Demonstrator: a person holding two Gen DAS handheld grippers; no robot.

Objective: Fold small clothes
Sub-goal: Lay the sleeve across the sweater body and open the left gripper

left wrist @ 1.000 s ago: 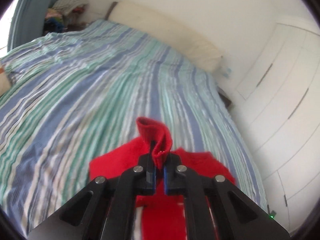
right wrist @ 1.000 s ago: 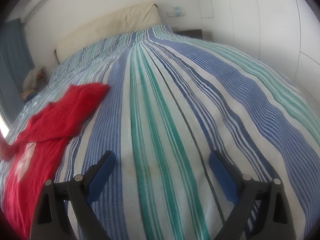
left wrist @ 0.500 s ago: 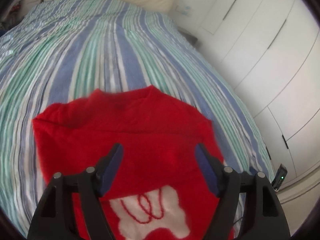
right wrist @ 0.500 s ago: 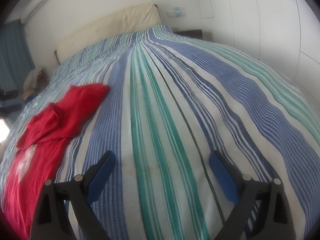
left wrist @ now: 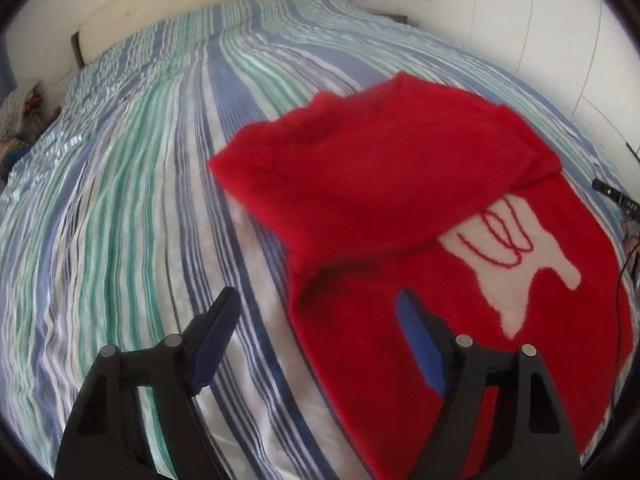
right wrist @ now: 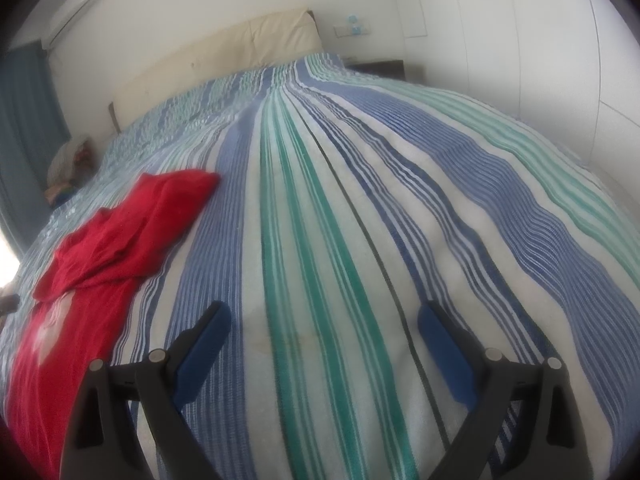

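Red fleece sweater with a white patch on its front lies flat on a bed covered by a blue, green and white striped bedspread. All places below are given from this sweater.

Nearest the viewer in the left wrist view, the left gripper, black with blue pads, hovers over the sweater's near left edge. Its jaws stand apart and are closing; the sweater's edge lies under the gap between them, and the pads do not press on it. One finger is over bare bedspread to the left of the sweater, the other over the red fabric.

Just beyond the gripper, the white patch carries a looping red scribble and sits on the sweater's right part. The far part of the sweater is folded over toward the viewer, forming a thick red flap that covers the patch's upper edge.

In the right wrist view, the right gripper, also black with blue pads, hangs over bare bedspread well to the right of the sweater. Its jaws are wide apart with nothing between them.

Beyond the sweater, the striped bedspread runs to a cream padded headboard. Farther right of it stand white wardrobe doors.
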